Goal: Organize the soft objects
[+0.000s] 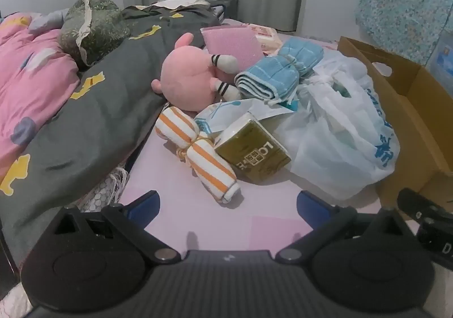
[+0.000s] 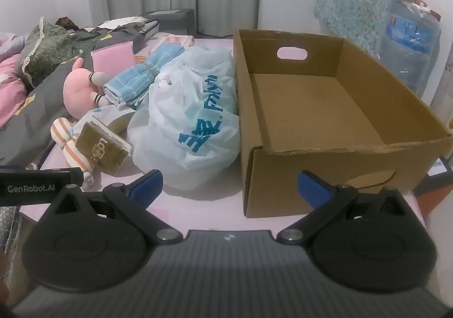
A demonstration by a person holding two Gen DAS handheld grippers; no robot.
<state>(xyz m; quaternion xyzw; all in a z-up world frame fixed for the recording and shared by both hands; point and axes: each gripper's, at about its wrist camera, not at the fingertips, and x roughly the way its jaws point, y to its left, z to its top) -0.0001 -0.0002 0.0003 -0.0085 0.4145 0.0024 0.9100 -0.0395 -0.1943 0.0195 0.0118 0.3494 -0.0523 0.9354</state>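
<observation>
Both tools were poised above the pink bed sheet [image 1: 181, 204] with nothing yet gathered, so the work appeared to stand at its opening step: choosing a first soft item for the empty brown cardboard box with cut-out handles [image 2: 311, 97]. The left gripper [image 1: 226, 202] had its blue-tipped jaws spread as wide as they go, holding and touching nothing; just ahead of it lay the orange-and-white striped towel roll tied with string [image 1: 195, 151], with the olive-green wrapped tissue pack [image 1: 254, 151] touching it on the right and the pink plush toy [image 1: 189, 74] farther ahead. The folded blue checked cloth [image 1: 271, 71] and the white plastic bag with blue lettering [image 1: 339, 131] lay ahead and to the right. The right gripper [image 2: 229, 187] was likewise fully spread and empty, the bag ahead of its left finger and the box ahead of its right. The next move probably called for a descent over the striped roll, gripping across its tied waist.
</observation>
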